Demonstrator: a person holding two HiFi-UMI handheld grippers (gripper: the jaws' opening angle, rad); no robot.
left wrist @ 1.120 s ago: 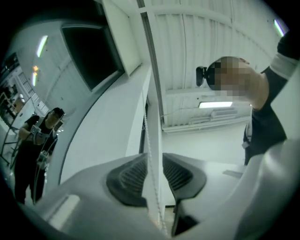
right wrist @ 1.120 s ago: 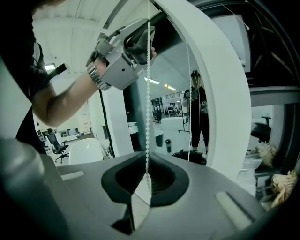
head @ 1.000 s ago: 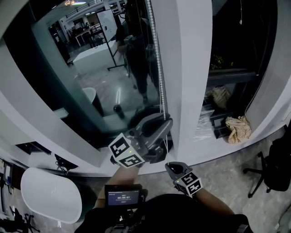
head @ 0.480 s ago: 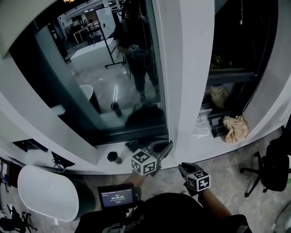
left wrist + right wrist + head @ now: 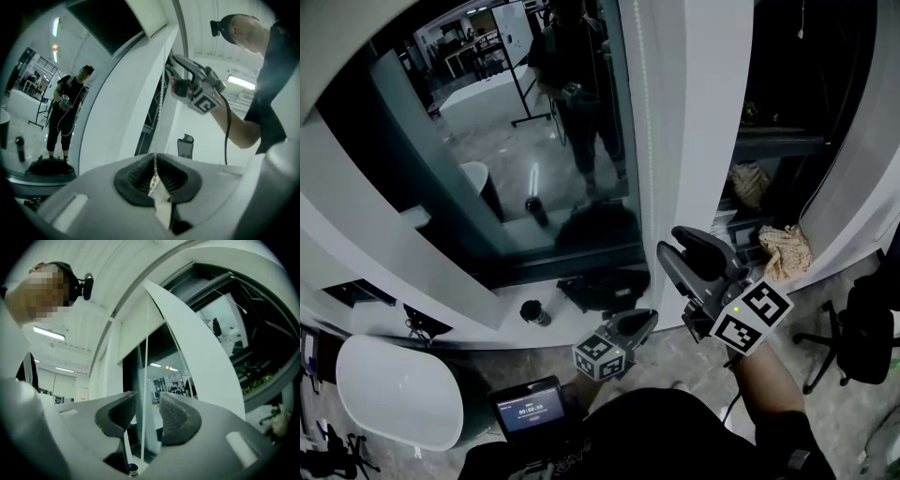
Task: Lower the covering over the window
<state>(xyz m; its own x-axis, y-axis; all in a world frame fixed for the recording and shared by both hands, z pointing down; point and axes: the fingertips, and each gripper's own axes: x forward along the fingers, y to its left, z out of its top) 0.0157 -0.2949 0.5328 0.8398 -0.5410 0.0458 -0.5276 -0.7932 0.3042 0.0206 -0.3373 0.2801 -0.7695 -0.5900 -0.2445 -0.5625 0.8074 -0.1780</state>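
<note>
Window (image 5: 534, 141); chain (image 5: 161, 108) pinched; screen (image 5: 525, 410) digits blurred.

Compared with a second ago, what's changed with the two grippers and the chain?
The left gripper closed on the bead chain and drew it down below the sill. The right gripper rose higher up the chain; its jaws are opening around it, not touching. The crumpled cloth stayed put.

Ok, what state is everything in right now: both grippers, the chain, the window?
left gripper: shut on the bead chain, held low.
right gripper: raised, jaws opening, chain between them but not pressed.
bead chain: straight, running up from the left gripper.
window: glass uncovered where the head view shows it.
cup: upright on the sill.
</note>
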